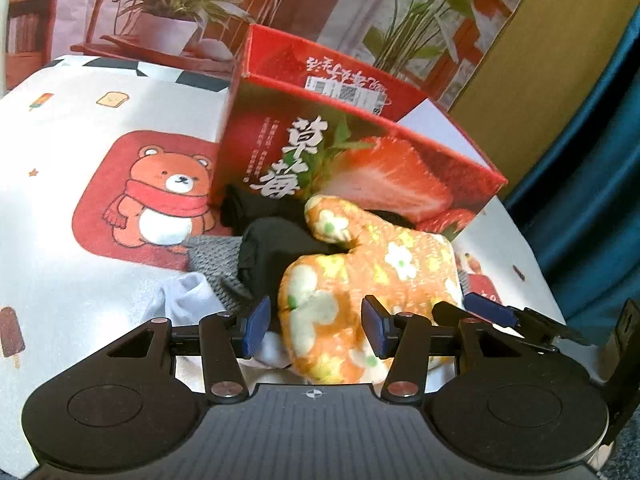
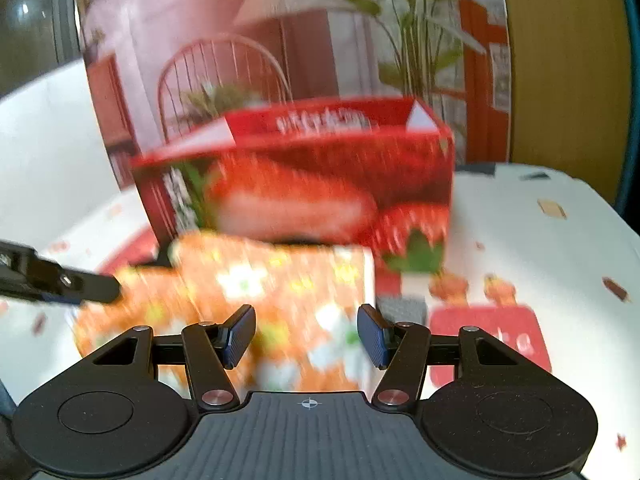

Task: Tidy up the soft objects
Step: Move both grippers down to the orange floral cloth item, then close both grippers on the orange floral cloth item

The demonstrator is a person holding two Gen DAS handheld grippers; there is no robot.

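A red strawberry box (image 1: 352,152) stands open-topped on the desk (image 1: 72,208), which is covered with a white cloth printed with a cartoon bear and small ice lollies. Everything else sits relative to that box.

Piled against the box's front face is a heap of soft things. On top lies an orange flowered oven mitt (image 1: 360,280), its thumb pointing up toward the box's strawberry picture. Under and just left of the mitt is a bundle of black cloth (image 1: 276,248), touching the foot of the box. Further out from the box are a grey knitted piece (image 1: 212,256) and a white sock (image 1: 188,300), both partly tucked beneath the black cloth.

The left hand-held gripper (image 1: 316,326) hangs over the near end of the mitt, the end farthest from the box. Its blue pads stand spread, one on either side of the mitt's cuff, and I cannot tell whether they touch the fabric.

The right hand-held gripper (image 2: 306,338) is also on the side of the mitt (image 2: 240,292) away from the box (image 2: 304,184), spread apart above the flowered fabric with nothing pinched. That view is blurred. The tip of the left gripper shows at its left edge, near the mitt.
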